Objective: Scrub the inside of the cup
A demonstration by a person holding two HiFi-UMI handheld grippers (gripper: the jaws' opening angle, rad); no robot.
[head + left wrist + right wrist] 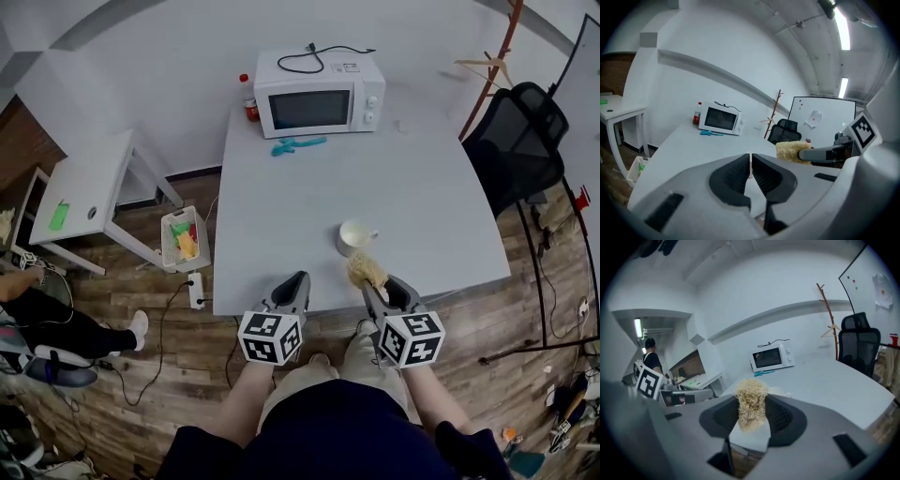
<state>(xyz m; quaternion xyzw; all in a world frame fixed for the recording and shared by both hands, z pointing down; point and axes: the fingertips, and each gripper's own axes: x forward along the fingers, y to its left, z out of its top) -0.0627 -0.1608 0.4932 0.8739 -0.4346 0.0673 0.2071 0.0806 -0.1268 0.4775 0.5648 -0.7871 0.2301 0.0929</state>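
I have the right gripper (pixel 382 287) clamped on a tuft of yellow fibrous scrubber (pixel 367 270), held tip-forward so it can go into the white cup (pixel 354 237), which stands upright just above it, lower right of centre on the bench (pixel 281 206). My left gripper (pixel 296 281) hangs left of the cup, its fingers pressed together on nothing. I judge it must open to steady the cup.

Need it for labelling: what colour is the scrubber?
The scrubber is straw-yellow; right gripper view shows it best.
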